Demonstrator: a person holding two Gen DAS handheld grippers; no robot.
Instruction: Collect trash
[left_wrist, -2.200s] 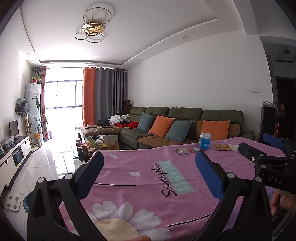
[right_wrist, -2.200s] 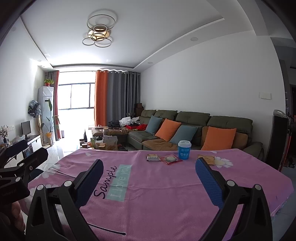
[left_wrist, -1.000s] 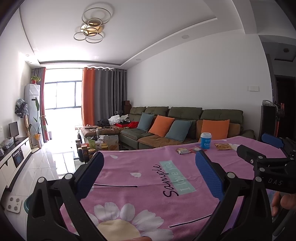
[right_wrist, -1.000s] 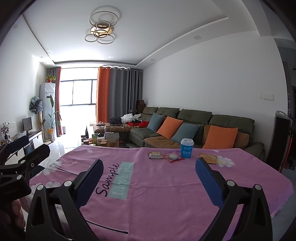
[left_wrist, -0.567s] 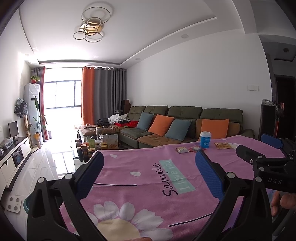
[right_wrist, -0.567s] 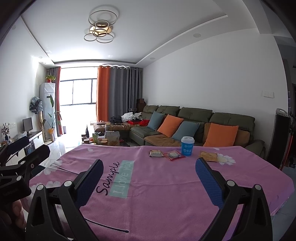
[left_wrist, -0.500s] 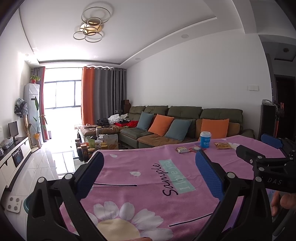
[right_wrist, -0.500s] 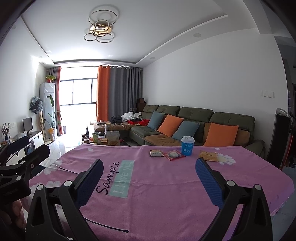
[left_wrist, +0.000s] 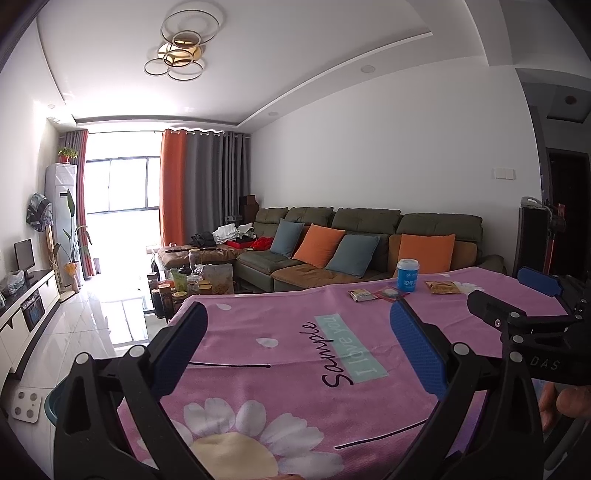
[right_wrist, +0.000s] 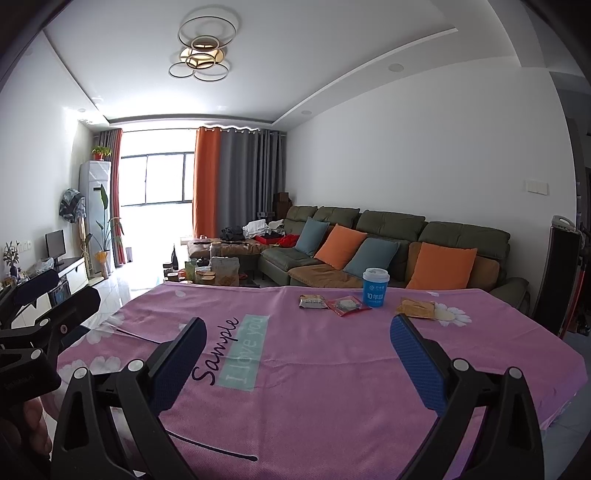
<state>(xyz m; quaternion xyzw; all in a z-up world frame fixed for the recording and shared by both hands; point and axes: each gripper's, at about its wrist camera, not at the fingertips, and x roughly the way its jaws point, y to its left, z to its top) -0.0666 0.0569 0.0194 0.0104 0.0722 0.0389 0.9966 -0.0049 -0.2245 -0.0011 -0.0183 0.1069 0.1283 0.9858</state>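
Both claws hang above the near end of a table covered with a pink daisy-print cloth that reads "Sample I love you". The left claw has its blue-padded black fingers spread wide with nothing between them, and the right claw is likewise spread wide and holds nothing. The trash lies in a row near the far edge of the table, well apart from both claws, and the landmark there is an upright blue paper cup with a white lid. Just left of the cup, seen from the right wrist, lies a flat red snack wrapper, and left of that, close beside it, a small brown-and-white snack packet. To the right of the cup rests a flat orange-brown sachet, beside a printed daisy on the cloth. Behind the cup, beyond the table, stands a green sectional sofa with orange and blue-grey cushions. In the left wrist view the cup and its neighbours appear in the same order.
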